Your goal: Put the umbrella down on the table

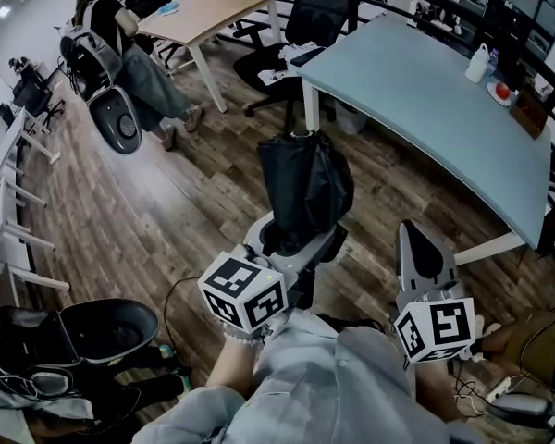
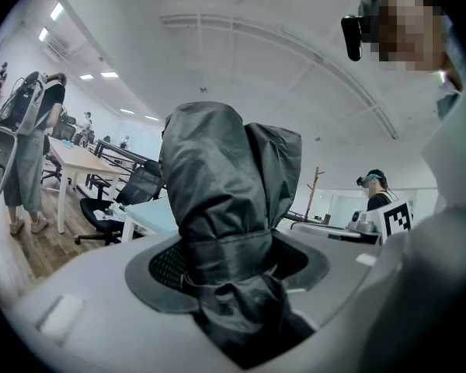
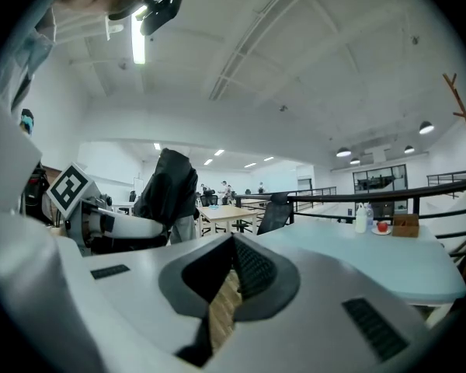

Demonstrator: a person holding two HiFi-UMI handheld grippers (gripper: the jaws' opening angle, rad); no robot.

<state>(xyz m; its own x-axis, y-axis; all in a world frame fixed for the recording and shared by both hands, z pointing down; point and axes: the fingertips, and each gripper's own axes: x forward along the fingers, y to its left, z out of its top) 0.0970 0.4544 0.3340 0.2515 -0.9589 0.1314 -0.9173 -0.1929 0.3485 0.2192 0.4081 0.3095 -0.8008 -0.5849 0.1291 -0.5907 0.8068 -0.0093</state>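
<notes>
A black folded umbrella (image 1: pixel 305 188) stands upright over the wooden floor, just short of the near corner of the pale blue table (image 1: pixel 416 91). My left gripper (image 1: pixel 296 243) is shut on its lower end. In the left gripper view the umbrella (image 2: pixel 225 185) fills the space between the jaws of the left gripper (image 2: pixel 229 266), and the fabric bunches where it is strapped. My right gripper (image 1: pixel 424 252) is to the right of the umbrella, shut and holding nothing. The right gripper view shows the right gripper (image 3: pixel 229 286) with only a thin slit between the jaws, the umbrella (image 3: pixel 167 185) to the left and the table (image 3: pixel 357 255) ahead.
On the table's far right end are a white bottle (image 1: pixel 479 63) and a red object (image 1: pixel 501 91). A black office chair (image 1: pixel 319 17) stands at the table's far end. A person (image 1: pixel 120 44) sits by a wooden table (image 1: pixel 203 12). Another black chair (image 1: pixel 102 331) is at lower left.
</notes>
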